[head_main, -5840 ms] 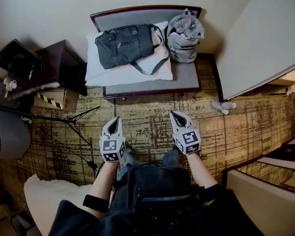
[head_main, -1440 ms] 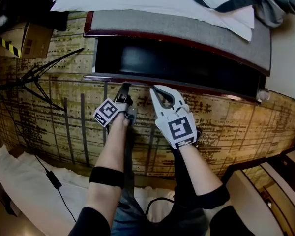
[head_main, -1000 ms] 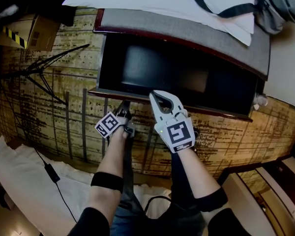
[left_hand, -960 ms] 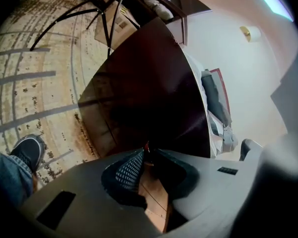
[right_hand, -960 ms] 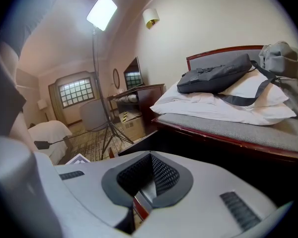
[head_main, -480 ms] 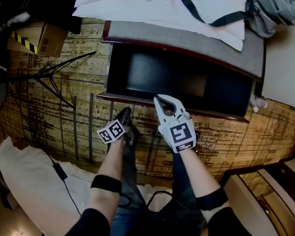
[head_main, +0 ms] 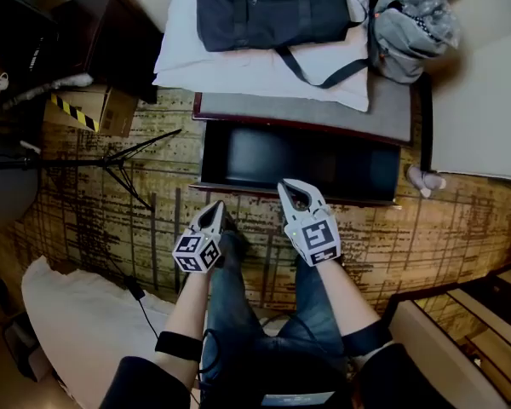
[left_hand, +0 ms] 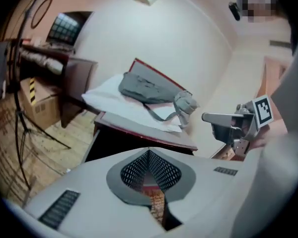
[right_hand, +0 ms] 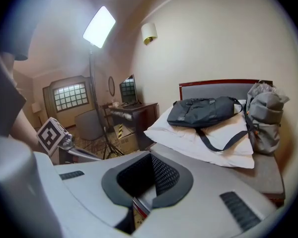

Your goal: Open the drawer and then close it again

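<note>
Carpet (head_main: 94, 203), open drawer (head_main: 298, 156), lamp (right_hand: 149, 32) beyond head view

The drawer (head_main: 264, 156) stands open, pulled well out from under the low grey-topped table (head_main: 255, 107) over the patterned carpet (head_main: 111, 211). It is wide and shallow, black inside, with a reddish-brown wooden front. Its front edge runs almost parallel to the table's edge, tilting slightly down to the right in the head view.
</note>
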{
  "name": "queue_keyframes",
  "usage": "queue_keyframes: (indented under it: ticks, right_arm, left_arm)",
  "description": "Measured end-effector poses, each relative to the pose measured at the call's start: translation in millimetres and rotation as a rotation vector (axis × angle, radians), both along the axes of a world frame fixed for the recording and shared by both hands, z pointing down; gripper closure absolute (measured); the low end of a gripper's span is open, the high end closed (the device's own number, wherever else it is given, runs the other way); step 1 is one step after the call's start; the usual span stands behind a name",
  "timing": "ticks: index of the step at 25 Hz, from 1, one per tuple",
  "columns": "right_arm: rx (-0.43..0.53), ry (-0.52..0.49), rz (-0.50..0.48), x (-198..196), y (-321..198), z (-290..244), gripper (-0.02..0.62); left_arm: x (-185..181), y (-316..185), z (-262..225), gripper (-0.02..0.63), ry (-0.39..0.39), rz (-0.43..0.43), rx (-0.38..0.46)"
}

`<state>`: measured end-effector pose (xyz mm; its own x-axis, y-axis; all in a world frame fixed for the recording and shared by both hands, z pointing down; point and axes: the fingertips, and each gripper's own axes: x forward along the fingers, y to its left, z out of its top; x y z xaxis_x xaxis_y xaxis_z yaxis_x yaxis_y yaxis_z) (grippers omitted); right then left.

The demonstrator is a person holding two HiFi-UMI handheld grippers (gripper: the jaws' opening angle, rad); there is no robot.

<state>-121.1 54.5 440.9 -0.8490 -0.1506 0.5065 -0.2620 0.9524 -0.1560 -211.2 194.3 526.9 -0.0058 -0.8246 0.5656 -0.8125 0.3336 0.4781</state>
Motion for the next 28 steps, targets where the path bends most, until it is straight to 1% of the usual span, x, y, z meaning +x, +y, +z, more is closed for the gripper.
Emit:
queue_keyframes:
  ticks: [4, 7, 9, 13, 18, 20, 23, 28]
  right_arm:
    - [0.045, -0.025, 0.013, 11.8, -14.5, -64.5, 0.595]
    - [0.078, -0.042, 0.007, 18.5, -19.6, -106.2, 0.595]
    - [0.092, -0.046, 0.001, 24.5, -19.9, -129.5, 0.595]
    - [0.116, -0.067, 0.016, 44.8, -20.0, -175.0, 0.595]
    - [0.149, -0.087, 0.042, 75.0, -22.7, -215.1, 0.595]
    - [0.169, -0.096, 0.069, 88.0, -30.2, -228.5, 0.595]
    - [0.190, -0.109, 0.121, 106.7, -40.1, -244.2, 0.595]
    - [0.207, -0.125, 0.177, 132.5, -45.4, -258.8, 0.595]
  left_arm:
    - [2.4, -22.2, -91.5, 0.604, -0.195, 0.079, 0.025]
    - [1.6, -41.1, -160.1, 0.603, -0.308, 0.100, 0.065]
    - [2.1, -49.8, -200.0, 0.604, -0.361, 0.098, 0.083]
    - [8.6, -64.3, -264.6, 0.603, -0.410, 0.086, 0.126]
    - [27.6, -76.6, -315.3, 0.604, -0.463, 0.124, 0.172]
    - [38.1, -79.8, -329.6, 0.604, -0.485, 0.151, 0.184]
    - [50.7, -78.5, -345.8, 0.603, -0.502, 0.168, 0.200]
    - [70.2, -76.6, -358.5, 0.604, -0.517, 0.198, 0.225]
